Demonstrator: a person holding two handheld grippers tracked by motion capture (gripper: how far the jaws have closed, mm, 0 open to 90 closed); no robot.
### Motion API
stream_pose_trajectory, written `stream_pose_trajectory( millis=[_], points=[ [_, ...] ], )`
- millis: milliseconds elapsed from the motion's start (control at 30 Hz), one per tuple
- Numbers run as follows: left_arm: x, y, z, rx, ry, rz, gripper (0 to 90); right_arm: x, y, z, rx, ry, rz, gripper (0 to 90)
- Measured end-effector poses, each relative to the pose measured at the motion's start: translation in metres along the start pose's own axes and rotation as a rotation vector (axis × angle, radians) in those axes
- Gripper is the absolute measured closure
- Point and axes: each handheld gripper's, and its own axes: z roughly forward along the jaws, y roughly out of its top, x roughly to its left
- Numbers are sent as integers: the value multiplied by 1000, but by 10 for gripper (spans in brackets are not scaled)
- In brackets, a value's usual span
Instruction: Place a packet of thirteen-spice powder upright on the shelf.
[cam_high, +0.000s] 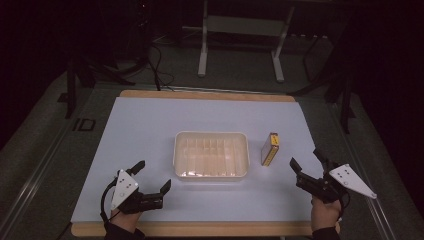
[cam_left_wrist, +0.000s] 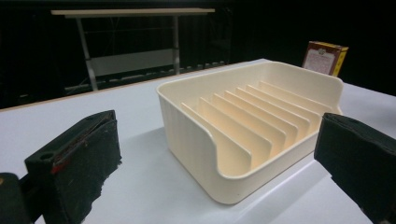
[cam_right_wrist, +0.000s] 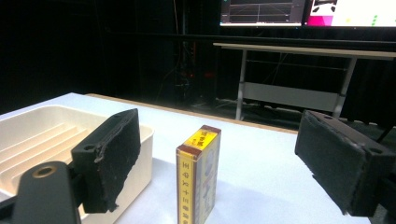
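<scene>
A cream plastic rack tray (cam_high: 211, 155) with several upright dividers sits in the middle of the white table. A small yellow and dark red box (cam_high: 270, 148) stands on its edge just to the tray's right. My left gripper (cam_high: 153, 176) rests near the table's front left, open, nothing between its jaws; in the left gripper view the tray (cam_left_wrist: 243, 126) lies just ahead. My right gripper (cam_high: 306, 160) is at the front right, open and empty. In the right gripper view the box (cam_right_wrist: 198, 172) stands upright a little beyond the jaws, apart from them, with the tray (cam_right_wrist: 42, 135) to its left.
The white table sheet (cam_high: 150, 125) has a wooden edge (cam_high: 200, 229) at front and back. Beyond the table stand a metal-framed bench (cam_high: 240, 30), cables and dark stands. Two lit screens (cam_right_wrist: 303, 11) hang in the background of the right gripper view.
</scene>
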Motion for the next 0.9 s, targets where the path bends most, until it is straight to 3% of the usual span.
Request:
stream_pose_trajectory(
  millis=[167,300,367,767,900],
  points=[
    [-1,-1,-1,-1,3,7,4,-2,0,6,12,8,8,139],
    [-4,-3,-1,12,-2,-16,4,-3,-1,10,29,21,24,139],
    [-6,-4,-1,20,-2,2,4,-4,1,13,39,39,31,139],
    [-12,-4,-7,46,8,-2,4,-6,22,28,115,66,-43,139],
    [-11,-4,-12,37,-5,-9,4,-10,30,35,186,93,-30,139]
  ],
)
